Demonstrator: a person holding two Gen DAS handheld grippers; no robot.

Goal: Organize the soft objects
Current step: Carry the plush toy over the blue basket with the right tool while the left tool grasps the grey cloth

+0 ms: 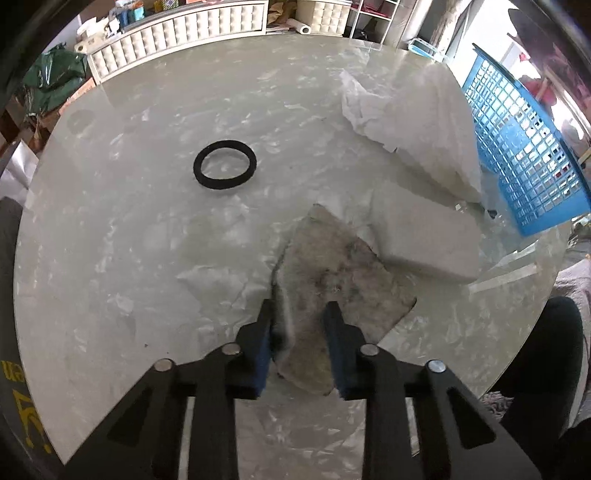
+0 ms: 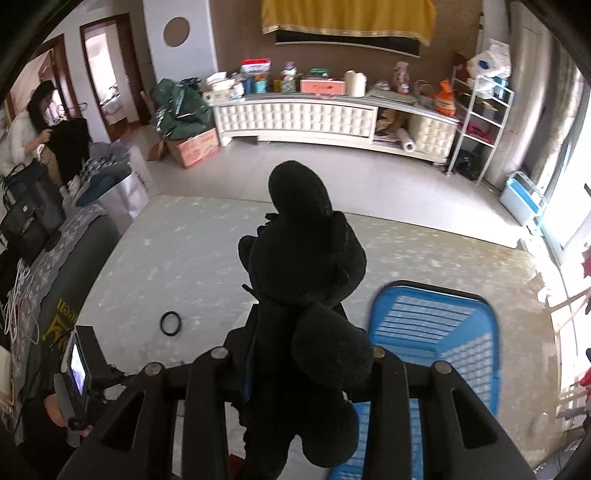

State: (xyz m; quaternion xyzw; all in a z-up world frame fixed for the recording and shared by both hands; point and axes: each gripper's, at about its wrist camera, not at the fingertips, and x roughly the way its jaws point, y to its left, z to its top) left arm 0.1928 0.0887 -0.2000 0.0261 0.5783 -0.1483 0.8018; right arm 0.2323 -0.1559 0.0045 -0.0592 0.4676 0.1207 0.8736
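Left wrist view
Surface: pale marbled desk (image 1: 147,229), glossy, fills most of the frame; white tufted cabinet (image 1: 177,33) beyond its far edge at 11 o'clock.
Left hand-held gripper (image 1: 299,325): bottom centre, fingers closed onto the near end of a grey worn foam piece (image 1: 332,273); blue pads press it from both sides.
Grey foam piece: flat slab, stained, reaches from the jaws toward 1 o'clock, far end close over the desk; whether it rests on it, cannot tell.
White foam block (image 1: 428,240): just beside the grey piece at 2 o'clock, lying on the desk.
Larger white foam slab (image 1: 432,125): further out at 1 o'clock, with crumpled white sheet (image 1: 362,107) against its left edge.
Black ring (image 1: 224,164): flat on the desk at 11 o'clock, well apart from the foam.
Blue basket (image 1: 524,147): tilted mesh wall at 2 o'clock, near the large slab.

Right wrist view
Background: living room with brown wall, long white cabinet (image 2: 303,118) loaded with clutter, a person (image 2: 26,129) at 10 o'clock.
Right hand-held gripper (image 2: 310,332): clamped on a black plush toy (image 2: 306,251), which hides the fingertips.
Black plush toy: held above the desk (image 2: 177,258), rising toward 12 o'clock.
Blue basket (image 2: 436,332): at 4 o'clock, just right of the toy, below it.
Black ring (image 2: 170,323): on the desk at 9 o'clock.
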